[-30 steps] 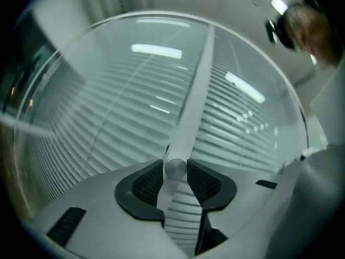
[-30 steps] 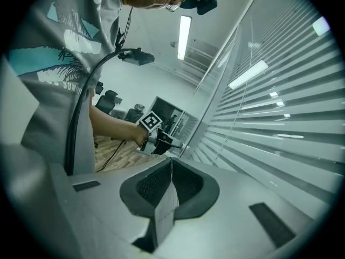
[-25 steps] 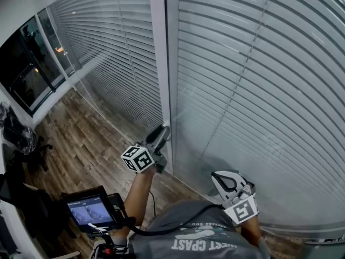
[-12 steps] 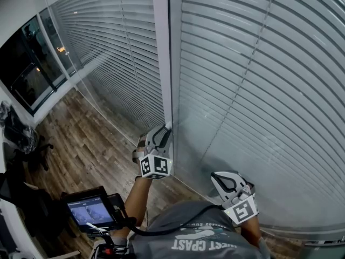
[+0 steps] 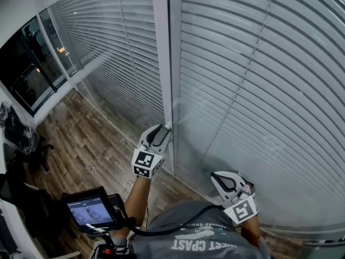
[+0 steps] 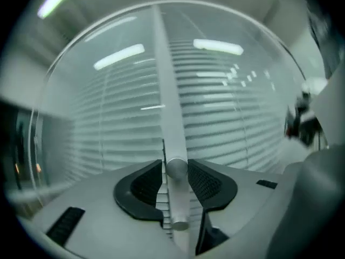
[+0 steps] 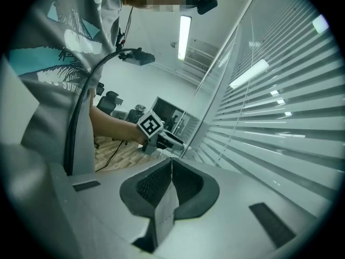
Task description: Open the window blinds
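White slatted blinds (image 5: 259, 80) cover the window on both sides of a white upright frame post (image 5: 161, 63), their slats lying nearly flat against the pane. My left gripper (image 5: 163, 129) reaches level to the post's foot. In the left gripper view the blinds' thin white wand (image 6: 171, 139) hangs between the pads of my left gripper (image 6: 176, 169), and both pads touch it. Its jaws have just been opening slightly, with the wand still between them. My right gripper (image 5: 215, 178) hangs lower right, apart from the blinds, its pads (image 7: 161, 185) pressed together on nothing.
A second blind (image 5: 108, 47) runs off to the left above a wooden floor (image 5: 81, 144). A small lit screen (image 5: 89, 209) sits by the person's left side with a cable to it. A dark chair (image 5: 19, 136) and a dark window (image 5: 27, 63) lie far left.
My left gripper has rolled about its own line at the post: its marker cube swung from the left side to underneath. The right gripper has kept still.
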`<state>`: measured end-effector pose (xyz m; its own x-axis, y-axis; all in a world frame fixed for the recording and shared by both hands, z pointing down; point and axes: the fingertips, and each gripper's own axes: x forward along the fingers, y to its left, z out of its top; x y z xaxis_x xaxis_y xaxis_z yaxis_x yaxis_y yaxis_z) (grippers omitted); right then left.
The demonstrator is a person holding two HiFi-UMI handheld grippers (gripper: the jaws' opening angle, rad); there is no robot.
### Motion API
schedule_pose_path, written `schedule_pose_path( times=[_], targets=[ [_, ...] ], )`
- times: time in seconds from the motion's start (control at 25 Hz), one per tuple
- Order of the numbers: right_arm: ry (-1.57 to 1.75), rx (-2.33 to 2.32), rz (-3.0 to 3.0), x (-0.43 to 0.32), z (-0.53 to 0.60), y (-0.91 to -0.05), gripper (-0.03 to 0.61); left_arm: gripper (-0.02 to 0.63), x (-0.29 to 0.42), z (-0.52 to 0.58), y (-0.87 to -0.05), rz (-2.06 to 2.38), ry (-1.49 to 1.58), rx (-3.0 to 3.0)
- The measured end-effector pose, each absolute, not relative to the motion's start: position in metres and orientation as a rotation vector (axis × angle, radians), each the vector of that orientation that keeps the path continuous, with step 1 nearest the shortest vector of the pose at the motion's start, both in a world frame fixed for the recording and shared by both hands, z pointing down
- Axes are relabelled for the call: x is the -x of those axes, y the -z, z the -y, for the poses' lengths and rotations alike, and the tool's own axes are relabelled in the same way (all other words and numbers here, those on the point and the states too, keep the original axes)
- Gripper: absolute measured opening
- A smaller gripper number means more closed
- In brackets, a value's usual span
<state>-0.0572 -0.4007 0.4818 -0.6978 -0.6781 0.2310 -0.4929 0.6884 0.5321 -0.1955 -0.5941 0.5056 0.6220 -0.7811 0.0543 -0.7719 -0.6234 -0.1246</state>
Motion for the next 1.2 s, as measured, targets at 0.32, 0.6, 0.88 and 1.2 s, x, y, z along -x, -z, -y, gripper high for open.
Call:
schedule_pose_path(
  times=[0.32, 0.6, 0.88, 1.2],
  targets=[
    [0.613, -0.903, 2.476, 0.057, 0.401, -0.483, 0.003, 0.129, 0.2, 0.598, -0.503, -1.315, -0.426, 3.176],
    [0.611, -0.899, 2.48, 0.058, 0.401, -0.483, 0.002, 0.126, 0.194, 0.596, -0.5, -1.293, -0.073, 2.944],
    [0.608, -0.897, 2.484, 0.058, 0.404, -0.486, 0.002, 0.126, 0.179, 0.591, -0.509, -1.182, 0.773, 1.963],
    [0.621, -0.91, 2.485, 0.059, 0.404, -0.485, 0.002, 0.127, 0.186, 0.593, -0.512, -1.25, 0.48, 2.411]
  ],
)
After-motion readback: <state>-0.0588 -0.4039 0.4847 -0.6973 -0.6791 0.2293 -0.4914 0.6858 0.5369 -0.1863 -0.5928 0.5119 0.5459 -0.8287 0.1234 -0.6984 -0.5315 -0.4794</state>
